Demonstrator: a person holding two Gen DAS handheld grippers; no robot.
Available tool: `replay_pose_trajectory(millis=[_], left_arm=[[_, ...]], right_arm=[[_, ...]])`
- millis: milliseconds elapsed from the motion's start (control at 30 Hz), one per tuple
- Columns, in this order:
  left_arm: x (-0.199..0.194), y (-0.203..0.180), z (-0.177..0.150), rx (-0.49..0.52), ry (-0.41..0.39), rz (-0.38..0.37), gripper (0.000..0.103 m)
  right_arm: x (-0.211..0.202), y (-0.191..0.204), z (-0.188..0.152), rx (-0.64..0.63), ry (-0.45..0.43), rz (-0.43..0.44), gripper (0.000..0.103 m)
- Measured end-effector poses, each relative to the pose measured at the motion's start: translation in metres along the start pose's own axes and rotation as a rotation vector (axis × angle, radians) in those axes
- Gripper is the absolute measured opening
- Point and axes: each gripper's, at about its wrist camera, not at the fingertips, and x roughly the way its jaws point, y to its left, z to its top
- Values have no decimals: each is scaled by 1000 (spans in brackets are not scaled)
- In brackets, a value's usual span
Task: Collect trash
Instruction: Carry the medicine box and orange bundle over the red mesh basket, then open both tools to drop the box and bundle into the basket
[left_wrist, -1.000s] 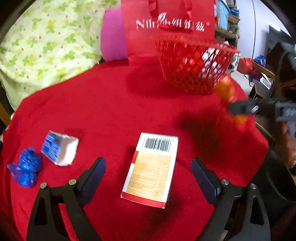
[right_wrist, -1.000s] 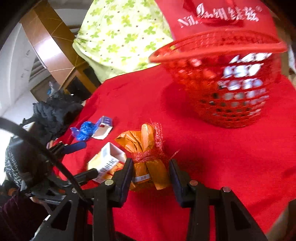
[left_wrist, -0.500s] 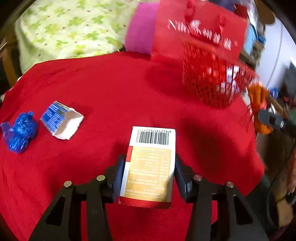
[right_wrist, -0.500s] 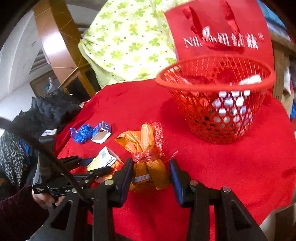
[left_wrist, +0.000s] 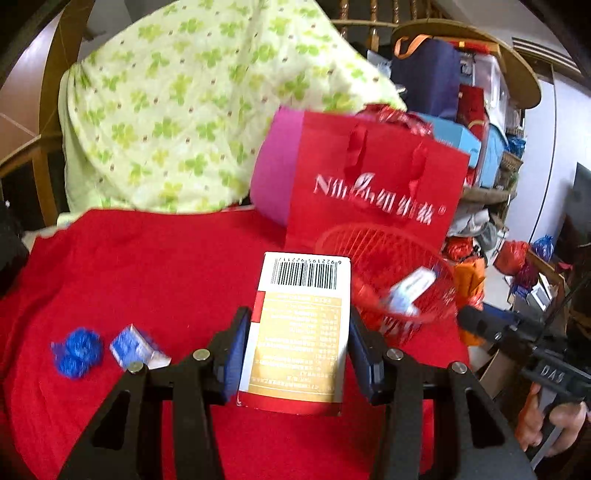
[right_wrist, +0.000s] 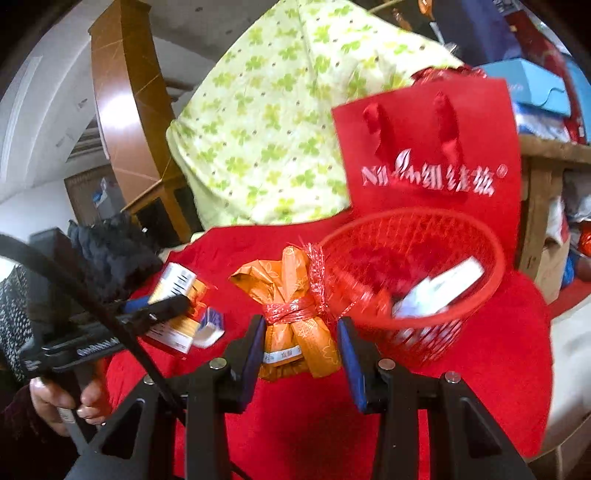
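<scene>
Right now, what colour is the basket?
Red mesh basket, clearest in the right wrist view.

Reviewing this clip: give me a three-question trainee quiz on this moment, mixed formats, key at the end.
1. True or false: the left tool is shut on the barcode box.
2. What does the right tool hold? A) blue wrapper B) orange packet C) red gift bag
3. Fill in: a white carton lies inside the red ____.

Key: 1 true; 2 B; 3 basket.
</scene>
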Motion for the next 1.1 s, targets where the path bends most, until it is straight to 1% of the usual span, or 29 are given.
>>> replay_pose_trajectory(millis=[200,467,633,800,1100], left_arm=[[6,-25,29,7,-37,-21,52],[21,-56,57,34,-74,14,52],[27,-75,66,62,-90,38,52],[38,-87,70,75,-87,50,52],[62,-98,74,73,-55,50,52]], right_arm=[[-13,-16,27,-4,-35,-21,42],[-18,-35,51,-7,-60,-34,42],[-16,-44,63,-6,-59,-38,42],[-15,-55,71,2,-60,-43,42],[-6,-77,82,26,-41,-41,42]])
